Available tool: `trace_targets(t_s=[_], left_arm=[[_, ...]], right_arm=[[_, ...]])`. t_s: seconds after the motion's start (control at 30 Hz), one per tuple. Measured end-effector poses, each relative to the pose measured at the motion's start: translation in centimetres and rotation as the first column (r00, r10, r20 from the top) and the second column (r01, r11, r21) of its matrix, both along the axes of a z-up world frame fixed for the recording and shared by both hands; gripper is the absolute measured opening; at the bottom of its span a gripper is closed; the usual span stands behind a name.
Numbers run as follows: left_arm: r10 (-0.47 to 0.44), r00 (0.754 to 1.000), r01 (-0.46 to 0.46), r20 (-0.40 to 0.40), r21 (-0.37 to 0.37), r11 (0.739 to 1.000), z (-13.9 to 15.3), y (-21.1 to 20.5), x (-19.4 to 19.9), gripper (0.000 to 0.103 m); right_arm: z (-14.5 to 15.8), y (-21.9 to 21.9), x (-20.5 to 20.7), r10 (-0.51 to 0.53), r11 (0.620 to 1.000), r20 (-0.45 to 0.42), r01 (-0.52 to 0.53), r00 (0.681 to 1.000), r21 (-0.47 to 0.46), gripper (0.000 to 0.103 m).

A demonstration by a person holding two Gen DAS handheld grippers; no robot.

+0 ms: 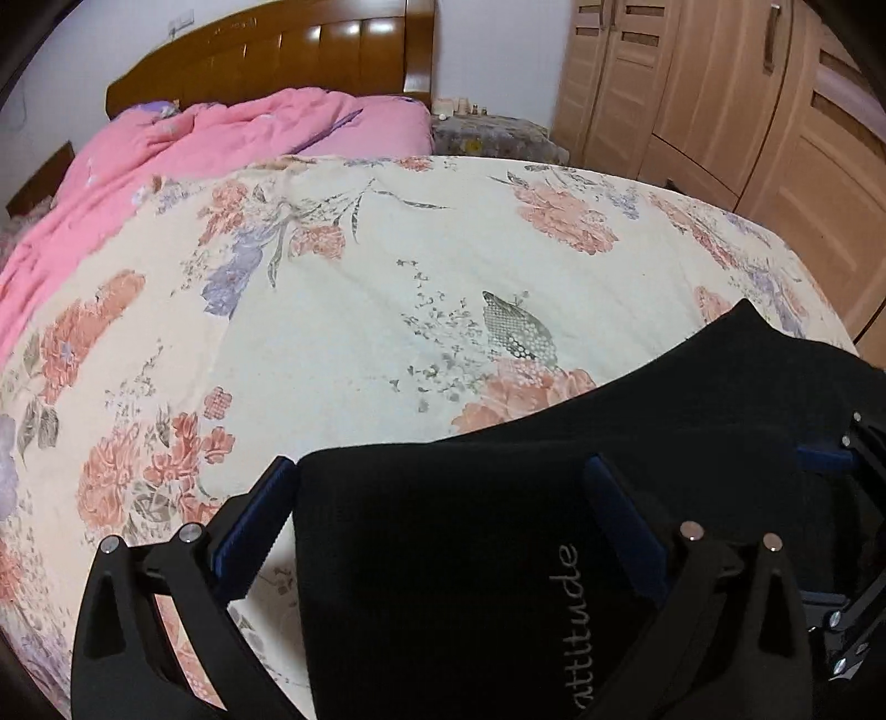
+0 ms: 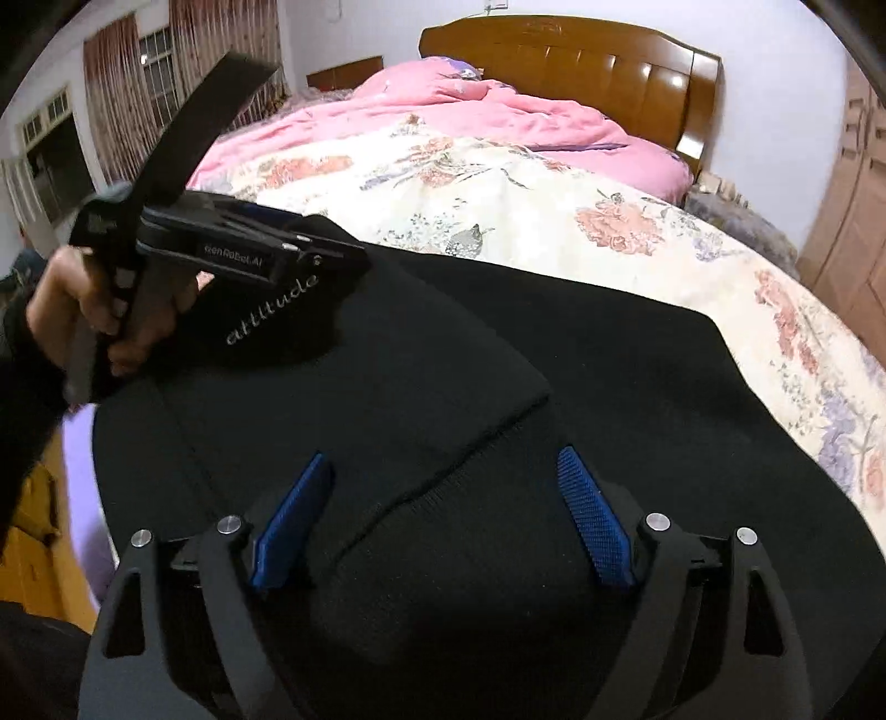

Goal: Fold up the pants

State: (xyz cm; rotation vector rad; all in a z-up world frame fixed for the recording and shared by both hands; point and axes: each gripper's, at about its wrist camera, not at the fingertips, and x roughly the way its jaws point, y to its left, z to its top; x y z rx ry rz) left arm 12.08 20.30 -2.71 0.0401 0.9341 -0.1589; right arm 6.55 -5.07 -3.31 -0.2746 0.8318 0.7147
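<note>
Black pants (image 2: 498,360) with the grey word "attitude" lie folded on the floral bedsheet (image 2: 554,194) at the near edge of the bed. They also show in the left wrist view (image 1: 470,554). My left gripper (image 1: 443,509) is open, its blue pads either side of the left corner of the pants, just above the cloth. It also shows in the right wrist view (image 2: 332,243) at the pants' left corner, held by a hand. My right gripper (image 2: 448,498) is open over the near middle of the pants, with nothing between its pads.
A pink quilt (image 1: 166,155) is bunched at the head of the bed against a wooden headboard (image 1: 277,50). Wooden wardrobe doors (image 1: 720,83) stand to the right. A covered bedside table (image 1: 487,133) sits by the bed. Curtained windows (image 2: 127,83) are at the left.
</note>
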Motion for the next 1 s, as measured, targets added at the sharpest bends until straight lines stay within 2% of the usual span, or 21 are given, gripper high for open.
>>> trace_targets(t_s=[0.13, 0.2, 0.27, 0.33, 0.4, 0.47, 0.57, 0.67, 0.77, 0.8, 0.83, 0.9, 1.0], left_arm=[[-0.013, 0.993, -0.002, 0.121, 0.123, 0.992, 2.7, -2.3, -2.8, 0.101], [-0.033, 0.989, 0.014, 0.145, 0.130, 0.991, 3.8, -3.3, -4.5, 0.101], [-0.037, 0.987, 0.015, 0.159, 0.136, 0.991, 3.8, -3.9, -5.7, 0.101], [-0.063, 0.989, 0.039, 0.132, 0.180, 0.983, 2.0, -5.0, -6.4, 0.101], [-0.059, 0.993, 0.033, 0.102, 0.237, 0.971, -0.3, -5.8, -6.4, 0.102], [-0.050, 0.991, 0.021, 0.122, 0.233, 0.972, 0.1, -5.7, -6.7, 0.102], [-0.023, 0.992, -0.015, 0.125, 0.290, 0.957, 0.8, -6.1, -7.1, 0.101], [-0.047, 0.990, 0.009, 0.131, 0.281, 0.960, 1.6, -7.6, -8.7, 0.101], [-0.077, 0.991, 0.040, 0.110, 0.304, 0.952, 0.5, -9.6, -9.7, 0.102], [-0.073, 0.992, 0.036, 0.105, 0.320, 0.947, 0.0, -10.0, -9.7, 0.102], [-0.050, 0.989, 0.002, 0.136, 0.334, 0.943, -0.1, -10.3, -10.0, 0.102], [-0.032, 0.992, -0.011, 0.122, 0.333, 0.943, -0.1, -10.5, -10.0, 0.101], [-0.026, 0.992, -0.016, 0.122, 0.329, 0.944, 1.2, -10.9, -10.4, 0.101]], right_arm=[[1.5, -0.7, -1.1, -0.052, 0.998, 0.025, 0.051, 0.998, 0.023, 0.080], [2.6, -1.5, -2.2, -0.049, 0.997, 0.021, 0.048, 0.999, 0.060, 0.080], [2.8, -1.8, -3.3, -0.037, 0.997, 0.017, 0.036, 0.999, 0.064, 0.082], [1.3, -1.8, -4.2, -0.022, 1.000, 0.006, 0.022, 1.000, 0.012, 0.083], [0.4, -2.4, -4.4, -0.039, 0.998, -0.014, 0.039, 0.999, 0.051, 0.085], [0.7, -2.8, -4.3, -0.056, 0.996, -0.035, 0.058, 0.998, 0.068, 0.085], [2.1, -3.3, -5.4, -0.071, 0.995, 0.017, 0.070, 0.997, 0.065, 0.085], [2.5, -4.5, -6.6, -0.077, 0.994, 0.036, 0.074, 0.996, 0.076, 0.088], [0.6, -5.6, -7.1, -0.096, 0.992, -0.024, 0.097, 0.995, 0.077, 0.088], [0.0, -6.3, -7.3, -0.103, 0.988, -0.053, 0.108, 0.993, 0.107, 0.088], [-0.4, -6.9, -7.4, -0.122, 0.986, -0.078, 0.130, 0.990, 0.107, 0.088], [-0.1, -8.0, -8.3, -0.159, 0.981, -0.049, 0.163, 0.986, 0.105, 0.088], [1.5, -10.4, -9.5, -0.198, 0.964, -0.006, 0.195, 0.980, 0.179, 0.088]])
